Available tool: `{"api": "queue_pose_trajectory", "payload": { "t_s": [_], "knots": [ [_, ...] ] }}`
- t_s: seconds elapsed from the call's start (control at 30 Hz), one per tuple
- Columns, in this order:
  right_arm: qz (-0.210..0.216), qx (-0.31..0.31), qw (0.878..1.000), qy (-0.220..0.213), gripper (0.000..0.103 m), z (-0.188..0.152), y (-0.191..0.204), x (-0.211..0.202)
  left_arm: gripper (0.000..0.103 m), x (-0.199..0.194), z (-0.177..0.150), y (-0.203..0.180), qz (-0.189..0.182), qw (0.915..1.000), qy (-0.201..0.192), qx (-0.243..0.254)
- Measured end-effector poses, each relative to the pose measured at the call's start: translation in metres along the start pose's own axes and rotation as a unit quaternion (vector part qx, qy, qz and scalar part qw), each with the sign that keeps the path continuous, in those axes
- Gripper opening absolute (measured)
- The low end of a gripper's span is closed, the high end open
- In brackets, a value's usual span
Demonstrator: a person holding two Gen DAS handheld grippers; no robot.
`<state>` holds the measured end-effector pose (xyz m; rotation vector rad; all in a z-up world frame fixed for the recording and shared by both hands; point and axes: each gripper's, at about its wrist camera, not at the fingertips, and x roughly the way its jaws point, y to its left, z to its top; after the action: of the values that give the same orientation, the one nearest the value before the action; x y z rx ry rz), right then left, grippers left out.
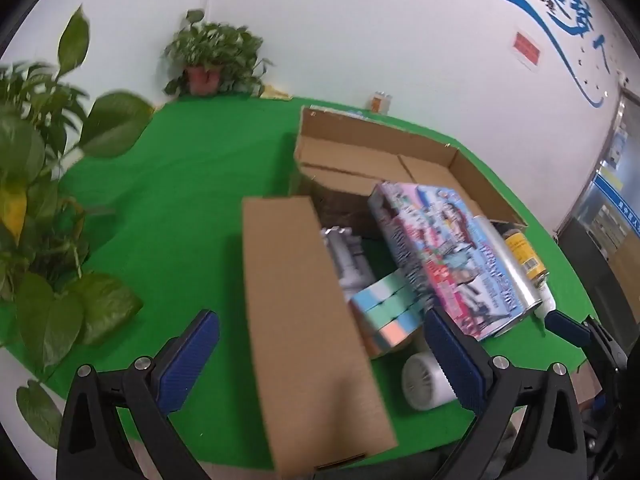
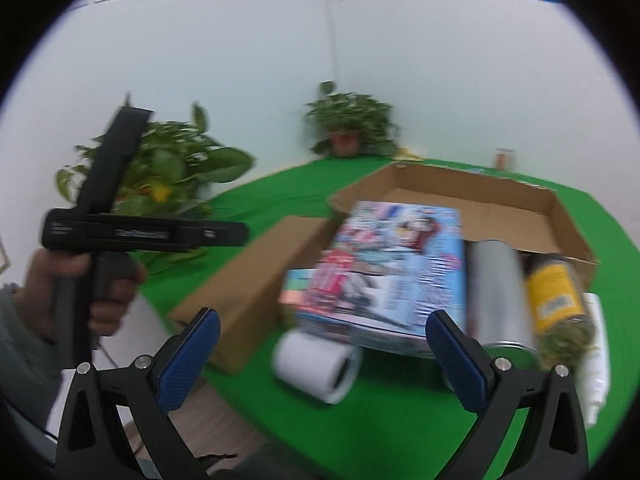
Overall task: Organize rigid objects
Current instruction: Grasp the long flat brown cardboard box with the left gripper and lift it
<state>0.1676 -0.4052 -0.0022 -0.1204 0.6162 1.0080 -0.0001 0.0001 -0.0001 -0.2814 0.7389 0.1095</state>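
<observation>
Two potted plants crowded the green table (image 1: 192,184): a leafy one (image 1: 44,184) close on my left, another (image 1: 210,60) back in the corner by the wall. The open cardboard box (image 1: 360,160) lay ahead, and its long near flap (image 1: 304,312) stretched toward me, right between the fingers of my left tongs (image 1: 320,360) and blocking their way to the things inside.

Both tongs stood wide and held nothing. The colourful picture box (image 2: 392,268) leaned across the carton's open side, straight ahead of my right tongs (image 2: 324,354). Just right of it lay a silver can (image 2: 500,296), then a yellow-labelled jar (image 2: 554,300) and a white bottle (image 2: 596,356). A white roll (image 2: 316,364) lay on the cloth between my right fingers, not touching them. Pastel blocks (image 1: 384,312) sat stacked beside the flap, under the picture box's edge. My left hand (image 2: 80,292) gripped its handle.
</observation>
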Motion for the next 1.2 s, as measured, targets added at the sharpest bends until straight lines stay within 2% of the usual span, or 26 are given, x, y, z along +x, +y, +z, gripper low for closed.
{"api": "queue_pose_trajectory", "payload": {
  "t_s": [0.17, 0.27, 0.37, 0.43, 0.47, 0.5, 0.57, 0.63, 0.7, 0.93, 1.03, 1.2],
  "knots": [
    [0.075, 0.042, 0.995, 0.057, 0.102, 0.008, 0.026, 0.034, 0.102, 0.013, -0.022, 0.035, -0.046, 0.9973, 0.037, -0.043],
    [0.071, 0.031, 0.992, 0.101, 0.102, 0.014, 0.041, 0.059, 0.099, 0.036, -0.02, 0.029, -0.054, 0.9956, 0.053, -0.055],
    [0.081, 0.031, 0.986, 0.143, 0.102, 0.016, 0.051, 0.08, 0.095, 0.048, -0.019, 0.04, -0.084, 0.9912, 0.071, -0.074],
    [0.08, 0.031, 0.983, 0.164, 0.102, 0.017, 0.056, 0.093, 0.094, 0.056, -0.023, 0.043, -0.125, 0.9833, 0.088, -0.099],
    [0.079, 0.034, 0.982, 0.171, 0.101, 0.019, 0.055, 0.096, 0.09, 0.059, -0.026, 0.045, -0.145, 0.9784, 0.098, -0.11],
    [0.078, 0.041, 0.979, 0.182, 0.099, 0.02, 0.056, 0.102, 0.09, 0.064, -0.027, 0.045, -0.153, 0.9759, 0.106, -0.114],
    [0.086, 0.053, 0.974, 0.203, 0.094, 0.019, 0.054, 0.113, 0.09, 0.075, -0.028, 0.042, -0.145, 0.9762, 0.117, -0.112],
    [0.081, 0.052, 0.97, 0.223, 0.09, 0.018, 0.057, 0.127, 0.09, 0.083, -0.029, 0.037, -0.152, 0.9746, 0.123, -0.108],
    [0.083, 0.054, 0.963, 0.251, 0.082, 0.009, 0.059, 0.135, 0.087, 0.086, -0.032, 0.034, -0.161, 0.9721, 0.129, -0.111],
    [0.075, 0.07, 0.959, 0.264, 0.082, 0.011, 0.06, 0.139, 0.088, 0.078, -0.042, 0.05, -0.161, 0.9627, 0.172, -0.133],
    [0.069, 0.066, 0.959, 0.267, 0.084, 0.016, 0.063, 0.145, 0.089, 0.08, -0.043, 0.054, -0.168, 0.9591, 0.179, -0.142],
    [0.067, 0.056, 0.96, 0.266, 0.089, 0.016, 0.065, 0.154, 0.089, 0.077, -0.042, 0.058, -0.17, 0.9577, 0.183, -0.143]
  ]
}}
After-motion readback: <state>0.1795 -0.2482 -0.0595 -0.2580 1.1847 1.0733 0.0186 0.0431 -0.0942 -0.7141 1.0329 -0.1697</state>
